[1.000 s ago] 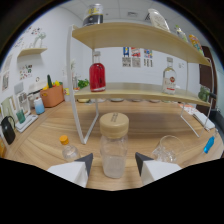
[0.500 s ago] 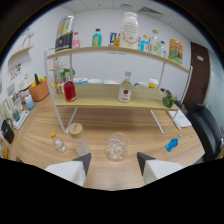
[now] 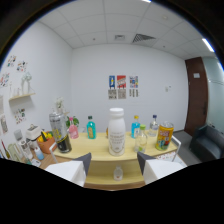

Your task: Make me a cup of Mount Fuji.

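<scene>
My gripper (image 3: 114, 160) is open and holds nothing; its white fingers (image 3: 75, 171) show at the bottom. It is up at the level of the top wooden shelf (image 3: 100, 156). A white bottle with a printed label (image 3: 116, 139) stands upright on that shelf, just ahead of the gap between the fingers and not touched. A small clear object (image 3: 117, 173) shows low between the fingers, under the shelf edge; what it is cannot be told.
More containers line the shelf: a metal shaker over a dark jar (image 3: 60, 134), a pink item (image 3: 73, 131), a teal bottle (image 3: 90, 127), a blue-capped bottle (image 3: 135, 126), a clear bottle (image 3: 141, 140) and a yellow can (image 3: 164, 136). Posters (image 3: 121, 85) hang on the wall behind.
The gripper has risen from table level to the top shelf. The glass jar seen ahead of the fingers earlier is out of view; the white bottle is now straight ahead.
</scene>
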Available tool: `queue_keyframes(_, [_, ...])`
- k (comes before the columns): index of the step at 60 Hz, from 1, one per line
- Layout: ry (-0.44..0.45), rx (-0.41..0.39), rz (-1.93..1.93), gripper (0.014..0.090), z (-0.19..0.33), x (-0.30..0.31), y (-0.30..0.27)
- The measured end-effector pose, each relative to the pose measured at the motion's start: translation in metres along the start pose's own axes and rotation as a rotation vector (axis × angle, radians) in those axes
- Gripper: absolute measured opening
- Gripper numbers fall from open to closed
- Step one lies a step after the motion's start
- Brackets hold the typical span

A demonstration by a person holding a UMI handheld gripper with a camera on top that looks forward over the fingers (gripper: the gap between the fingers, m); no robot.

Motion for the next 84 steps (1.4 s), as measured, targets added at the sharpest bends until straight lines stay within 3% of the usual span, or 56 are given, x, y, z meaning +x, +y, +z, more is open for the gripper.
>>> queue_keyframes(7, [0.018,0.122,-0.031,0.0858,0.038,0.005,-0.037])
queue_keyframes(20, [0.010,0.124,-0.036,0.0771,0.106,0.006,-0.035])
queue_keyframes(26, [-0.007,0.066,-0.011,0.0693,0.127,0.004,-0.021])
queue_keyframes(31, [0.017,0.067,0.000,0.0506,0.135,0.010,-0.019])
queue_keyframes(47, [0.002,0.051,0.003,0.0482,0.129,0.011,-0.023])
queue_keyframes(66, [-0.069,0.165,0.053,0.0483,0.044,0.019,-0.056])
queue_keyframes(73, [-0.051,0.159,0.033,0.0482,0.024,0.040,-0.026])
queue_keyframes(84, [-0.006,0.045,0.031,0.0482,0.023,0.078,0.068])
